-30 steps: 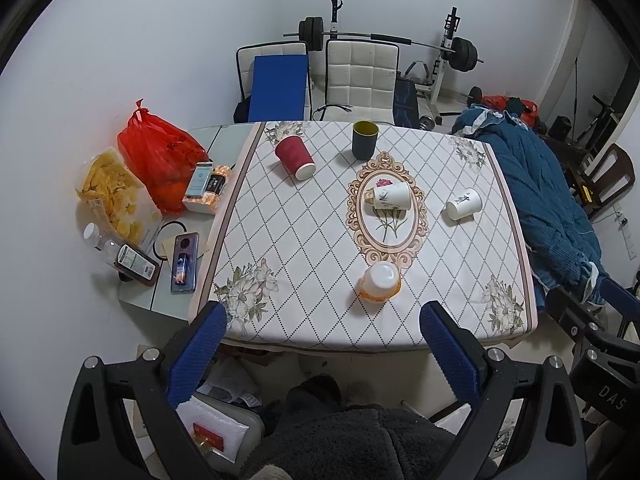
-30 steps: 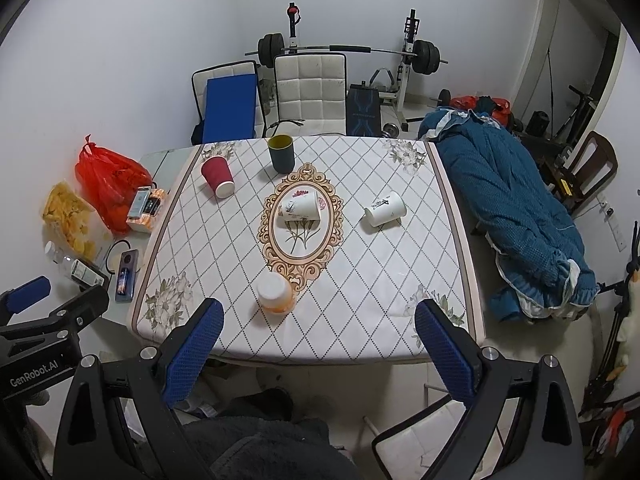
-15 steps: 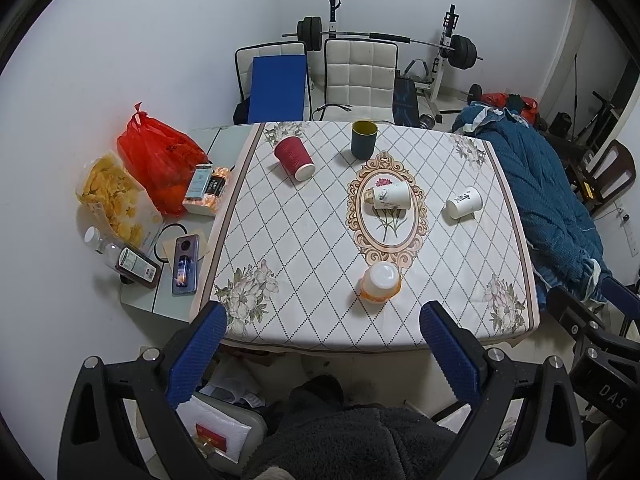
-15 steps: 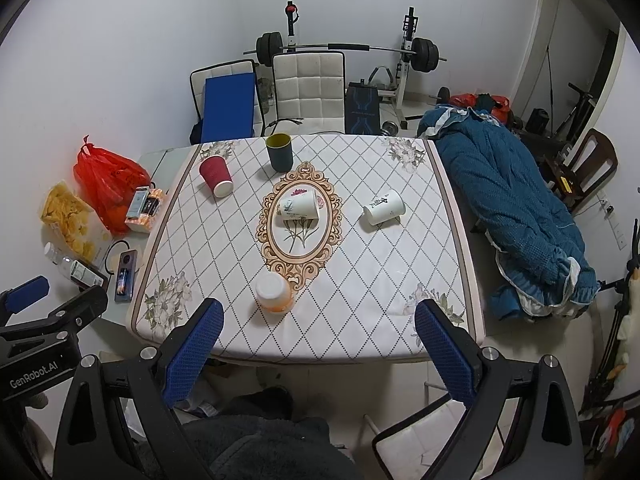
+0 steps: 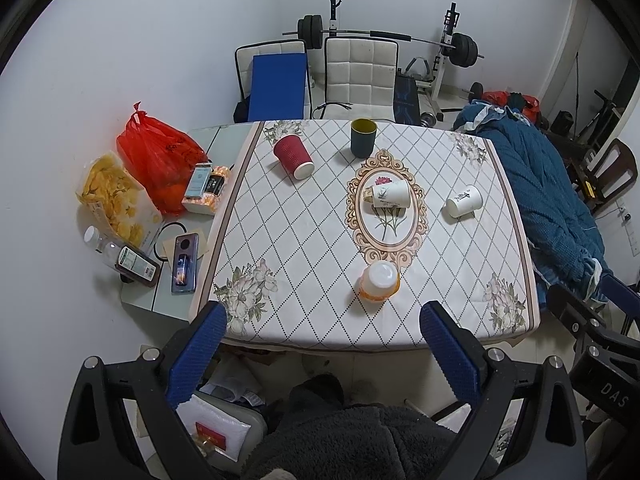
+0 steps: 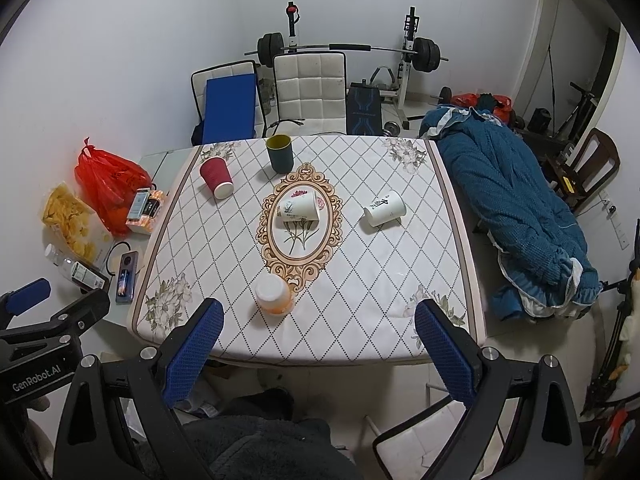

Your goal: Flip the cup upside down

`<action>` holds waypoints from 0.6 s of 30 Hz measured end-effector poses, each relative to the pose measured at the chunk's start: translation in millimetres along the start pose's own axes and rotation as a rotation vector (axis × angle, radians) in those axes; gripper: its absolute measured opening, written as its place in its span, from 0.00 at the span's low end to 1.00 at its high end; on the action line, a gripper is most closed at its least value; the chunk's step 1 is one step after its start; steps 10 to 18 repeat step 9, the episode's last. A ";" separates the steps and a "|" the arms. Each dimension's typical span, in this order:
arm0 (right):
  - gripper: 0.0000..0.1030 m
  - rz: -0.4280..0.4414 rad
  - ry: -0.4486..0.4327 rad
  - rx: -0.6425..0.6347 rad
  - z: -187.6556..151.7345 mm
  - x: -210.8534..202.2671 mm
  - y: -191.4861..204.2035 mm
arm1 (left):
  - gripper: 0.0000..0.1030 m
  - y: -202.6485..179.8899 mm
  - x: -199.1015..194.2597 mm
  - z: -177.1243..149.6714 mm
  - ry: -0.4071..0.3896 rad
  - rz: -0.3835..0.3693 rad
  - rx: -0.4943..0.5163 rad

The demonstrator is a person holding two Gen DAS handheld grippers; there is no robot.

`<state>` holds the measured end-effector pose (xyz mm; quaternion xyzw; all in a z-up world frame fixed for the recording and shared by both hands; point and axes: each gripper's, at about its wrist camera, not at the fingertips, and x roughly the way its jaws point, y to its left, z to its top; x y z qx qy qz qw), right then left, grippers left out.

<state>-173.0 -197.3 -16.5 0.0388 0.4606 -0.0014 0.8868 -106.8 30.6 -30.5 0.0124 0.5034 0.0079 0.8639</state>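
Barely changed from a second ago: left gripper (image 5: 322, 354) and right gripper (image 6: 318, 350) still spread wide, empty, well short of the table (image 6: 360, 320). Orange cup (image 6: 273, 294) upside down nearest; white cups (image 6: 299, 207) (image 6: 385, 208) and red cup (image 6: 217, 178) lying toppled; dark mug (image 6: 280, 154) upright beyond.

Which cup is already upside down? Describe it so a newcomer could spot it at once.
On the table with the diamond-patterned cloth, find the ornate oval medallion in the middle. Just past its near tip stands the orange cup, white base up. It alone is orange and inverted; three cups lie on their sides, the dark one stands upright.
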 end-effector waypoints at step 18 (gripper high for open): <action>0.96 0.001 0.001 0.000 3.1 2.0 0.3 | 0.96 -1.3 -0.3 0.0 -0.008 0.005 -0.008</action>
